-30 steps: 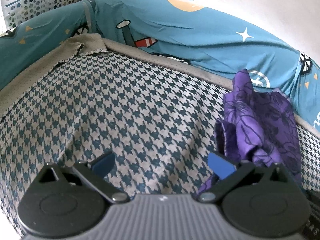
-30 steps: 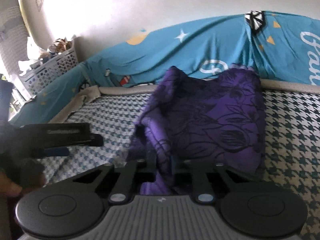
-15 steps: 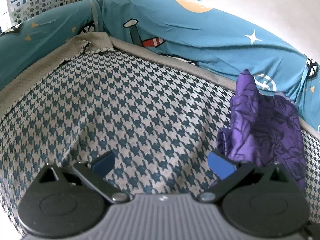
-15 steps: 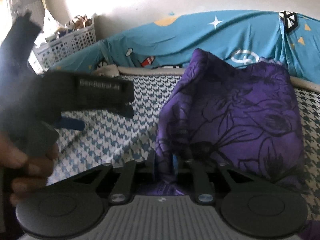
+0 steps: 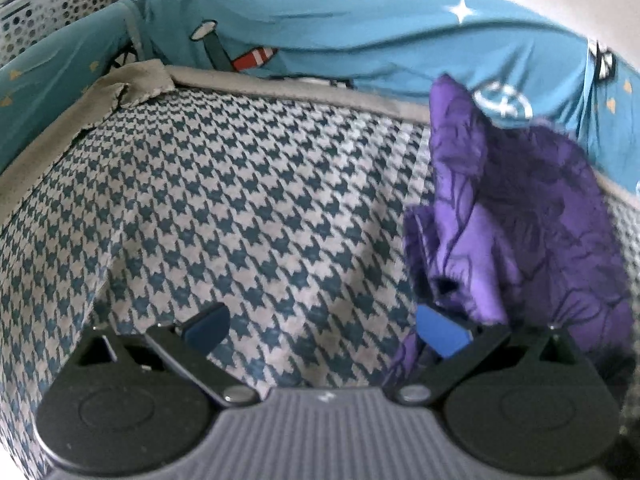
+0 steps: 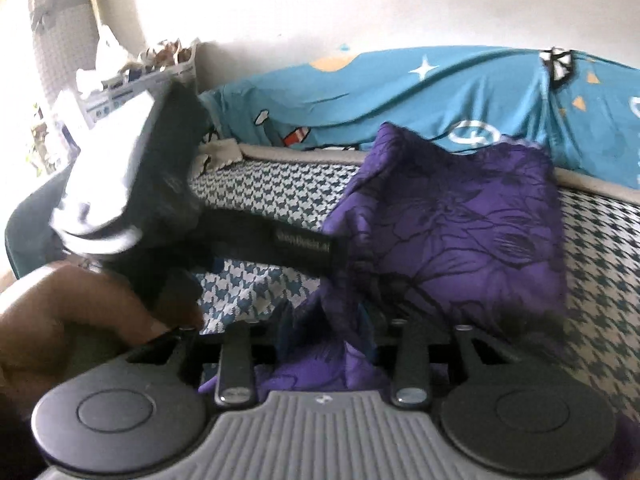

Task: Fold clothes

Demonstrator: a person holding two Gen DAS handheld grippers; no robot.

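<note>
A purple garment with a dark flower print [image 6: 460,216] hangs bunched above the houndstooth bed cover [image 5: 240,208]. My right gripper [image 6: 362,320] is shut on its lower edge, and the cloth hides the fingertips. In the left wrist view the garment [image 5: 520,220] fills the right side. My left gripper [image 5: 324,328] is open, with only bed cover between its blue pads; the right pad [image 5: 440,334] sits against the garment's lower left fold. In the right wrist view a hand [image 6: 60,340] holds the left gripper's black body [image 6: 256,244], whose tip reaches the cloth's left edge.
A teal printed sheet [image 5: 360,40] rises along the back of the bed against a white wall. A white perforated basket [image 5: 48,12] with odds and ends stands at the far left corner. A grey hem [image 5: 132,84] edges the bed cover.
The left gripper has moved right and forward, up to the garment's left edge, still open. The right gripper stays shut on the cloth, now slightly higher and nearer.
</note>
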